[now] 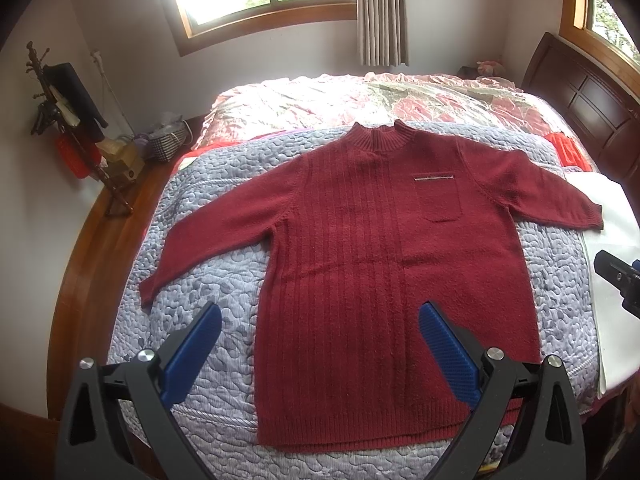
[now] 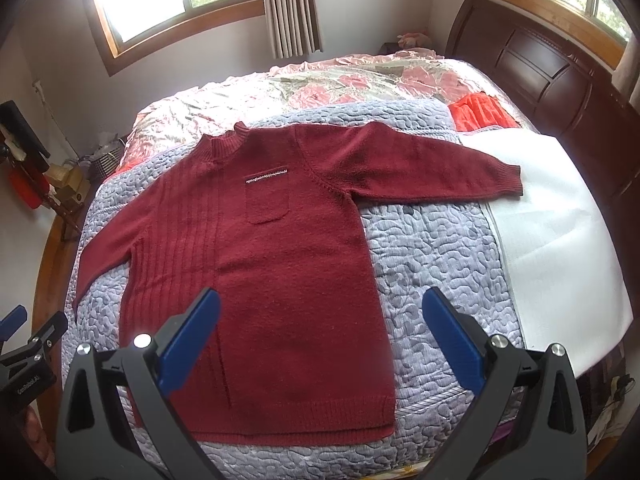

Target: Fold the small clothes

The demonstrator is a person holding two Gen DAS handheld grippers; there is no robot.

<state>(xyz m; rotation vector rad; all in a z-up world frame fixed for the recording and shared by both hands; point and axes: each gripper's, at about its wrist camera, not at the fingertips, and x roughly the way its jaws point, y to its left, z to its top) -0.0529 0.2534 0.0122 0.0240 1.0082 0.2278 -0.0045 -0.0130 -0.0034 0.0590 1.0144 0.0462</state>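
Note:
A dark red knit sweater (image 1: 380, 264) lies flat and face up on a grey-blue quilt (image 1: 208, 280), sleeves spread to both sides, a chest pocket with a silver trim on it. My left gripper (image 1: 320, 316) hovers open above the sweater's lower left hem, nothing between its blue fingers. The right wrist view shows the same sweater (image 2: 280, 280) on the quilt (image 2: 432, 248). My right gripper (image 2: 320, 300) hangs open over the lower right part of the sweater, holding nothing. Each gripper shows at the edge of the other's view.
The quilt covers a bed with a floral cover (image 1: 360, 96) behind and a dark wooden headboard (image 2: 540, 64) at the right. A white sheet (image 2: 552, 216) lies under the right cuff, an orange-red cloth (image 2: 480, 114) beyond. A coat stand (image 1: 68, 120) and baskets stand at left.

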